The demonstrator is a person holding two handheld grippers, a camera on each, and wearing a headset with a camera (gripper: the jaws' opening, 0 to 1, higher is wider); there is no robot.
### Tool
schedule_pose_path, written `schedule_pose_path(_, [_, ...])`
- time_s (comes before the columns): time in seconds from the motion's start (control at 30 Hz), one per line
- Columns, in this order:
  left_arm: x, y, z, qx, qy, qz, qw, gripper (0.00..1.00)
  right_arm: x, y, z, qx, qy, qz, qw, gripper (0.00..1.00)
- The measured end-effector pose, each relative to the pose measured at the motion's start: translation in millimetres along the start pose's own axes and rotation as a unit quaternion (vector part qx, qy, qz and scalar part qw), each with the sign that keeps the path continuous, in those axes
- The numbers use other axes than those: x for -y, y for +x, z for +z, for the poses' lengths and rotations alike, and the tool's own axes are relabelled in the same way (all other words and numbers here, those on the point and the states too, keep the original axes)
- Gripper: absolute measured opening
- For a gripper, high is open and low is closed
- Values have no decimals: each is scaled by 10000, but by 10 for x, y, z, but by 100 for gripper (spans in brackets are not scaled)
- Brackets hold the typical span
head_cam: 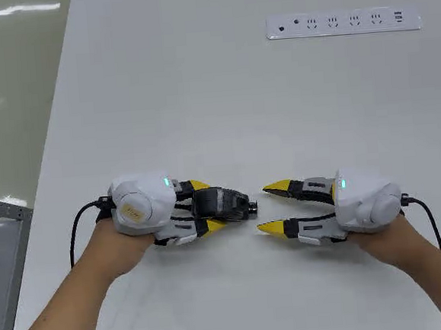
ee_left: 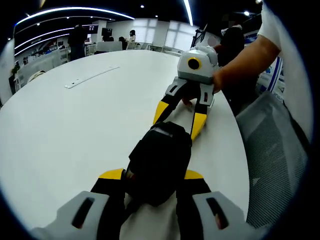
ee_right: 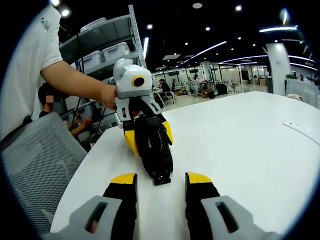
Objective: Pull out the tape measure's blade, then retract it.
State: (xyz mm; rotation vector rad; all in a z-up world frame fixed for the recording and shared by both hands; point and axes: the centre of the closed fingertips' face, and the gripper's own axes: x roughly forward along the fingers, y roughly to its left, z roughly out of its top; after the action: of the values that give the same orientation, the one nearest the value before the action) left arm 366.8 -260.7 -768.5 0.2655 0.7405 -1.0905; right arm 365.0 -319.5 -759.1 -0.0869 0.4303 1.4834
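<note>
The chunky black plastic tape measure [head_cam: 222,203] sat pinched between the yellow-tipped jaws of the left gripper [head_cam: 208,205], low over the white table [head_cam: 200,98]. The right gripper [head_cam: 270,207] faced its nose, jaws spread, just apart. I reckoned the small blade tip could slip a careless pinch, or the case could twist loose under the pull.

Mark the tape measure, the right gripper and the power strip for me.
tape measure [head_cam: 220,203], head view, middle of its black case.
right gripper [head_cam: 263,207], head view, midway between its yellow tips.
power strip [head_cam: 343,22], head view, middle of its white top.
</note>
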Motion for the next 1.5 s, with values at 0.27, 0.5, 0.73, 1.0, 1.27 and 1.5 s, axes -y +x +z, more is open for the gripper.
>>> schedule_pose_path(0.27, [2,1,2,-2,-4,-9,10000,37,-6,60,-49,-92,-40,72,9999,32])
schedule_pose_path(0.5, [-3,6,-5,-8,-9,-17,10000,37,3,130,-67,-113,-82,112,9998,28])
schedule_pose_path(0.73, [2,4,1,-15,-5,-33,10000,37,7,156,-113,-164,-75,142,9997,24])
schedule_pose_path(1.0, [0,9,-7,-18,5,-27,10000,37,18,176,-135,-206,-157,163,9995,20])
schedule_pose_path(1.27, [1,13,-9,-16,0,-41,10000,37,23,175,-137,-221,-268,208,9992,16])
schedule_pose_path(1.5, [2,16,-16,-15,-27,-59,10000,36,16,181,-137,-229,-307,219,9990,14])
